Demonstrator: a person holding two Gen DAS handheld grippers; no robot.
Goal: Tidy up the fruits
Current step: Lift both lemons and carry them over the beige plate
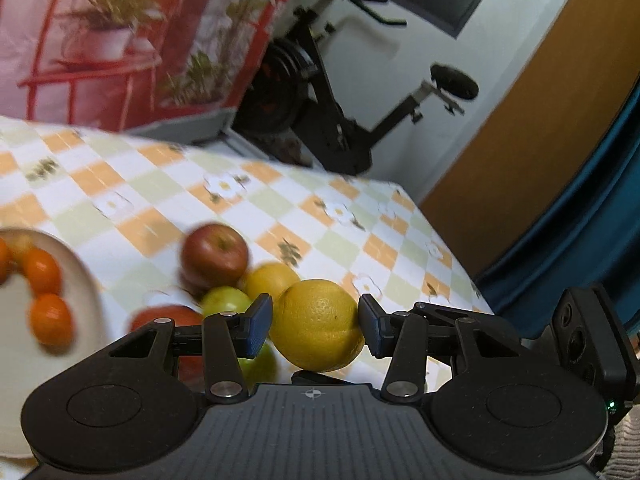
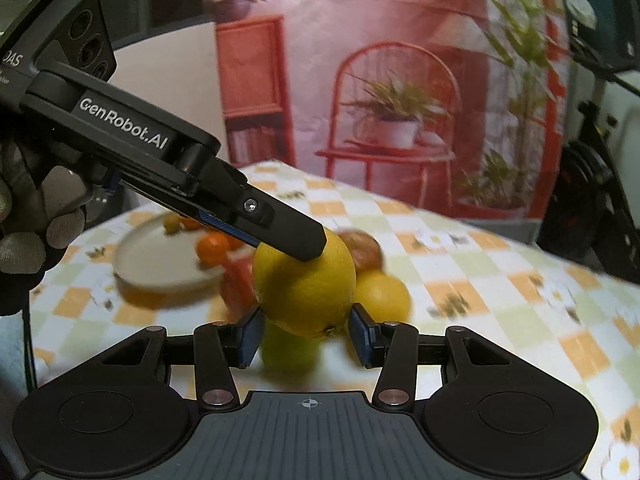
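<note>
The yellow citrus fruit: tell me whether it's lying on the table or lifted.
Lifted. Yellow citrus fruit sits pinched in the left gripper, above the blurred fruit pile.

Viewed close along each gripper's fingers, angled down at the table (image 1: 280,200); shared: yellow citrus (image 1: 316,324), plate (image 2: 160,264).

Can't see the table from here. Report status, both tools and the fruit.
Left tool and right tool both clamped on one yellow citrus, lifted. Plate holds small oranges. Apples loose below, nothing blocking.
</note>
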